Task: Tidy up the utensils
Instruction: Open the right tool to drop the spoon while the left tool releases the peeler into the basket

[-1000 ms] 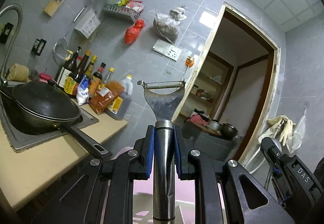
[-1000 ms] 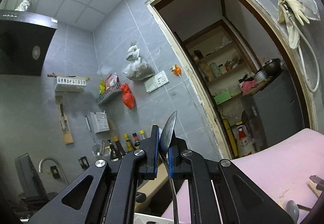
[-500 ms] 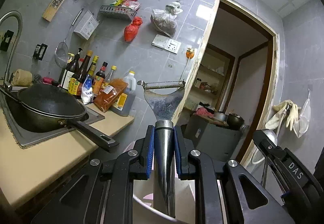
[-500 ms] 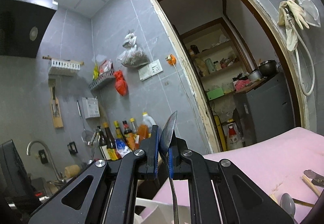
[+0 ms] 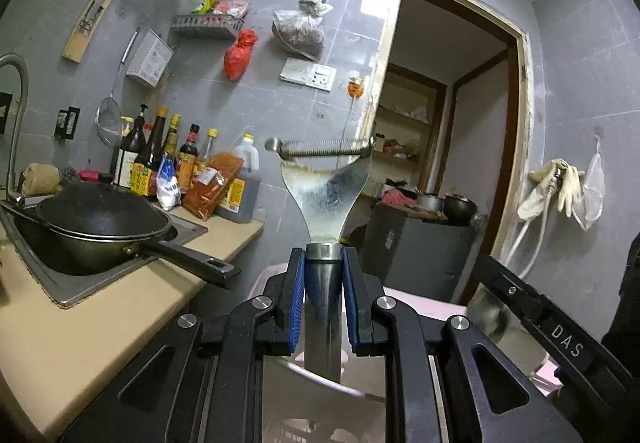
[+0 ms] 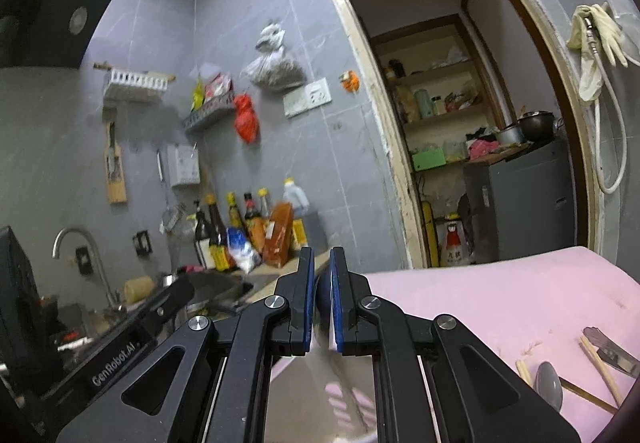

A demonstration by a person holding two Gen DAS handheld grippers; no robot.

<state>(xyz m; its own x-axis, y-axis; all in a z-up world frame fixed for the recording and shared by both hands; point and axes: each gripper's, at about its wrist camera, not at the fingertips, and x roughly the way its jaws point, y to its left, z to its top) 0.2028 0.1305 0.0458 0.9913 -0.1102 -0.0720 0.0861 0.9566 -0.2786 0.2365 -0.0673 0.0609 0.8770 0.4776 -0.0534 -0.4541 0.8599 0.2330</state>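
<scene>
The left tool point(image 5: 323, 297) is gripping the peeler point(image 5: 325, 179) above a white container; the right tool point(image 6: 321, 299) is sitting nearly closed, seemingly empty. A spoon point(image 6: 549, 383) and chopsticks point(image 6: 600, 367) are lying unsorted right of it.

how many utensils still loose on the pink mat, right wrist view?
3 kinds visible: a spoon, chopsticks, and a metal tool cut off by the frame, all at lower right. More may be hidden.

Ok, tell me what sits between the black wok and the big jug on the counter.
In the left wrist view, a row of sauce bottles, a white bag and an orange packet stand between the wok and the jug.
</scene>
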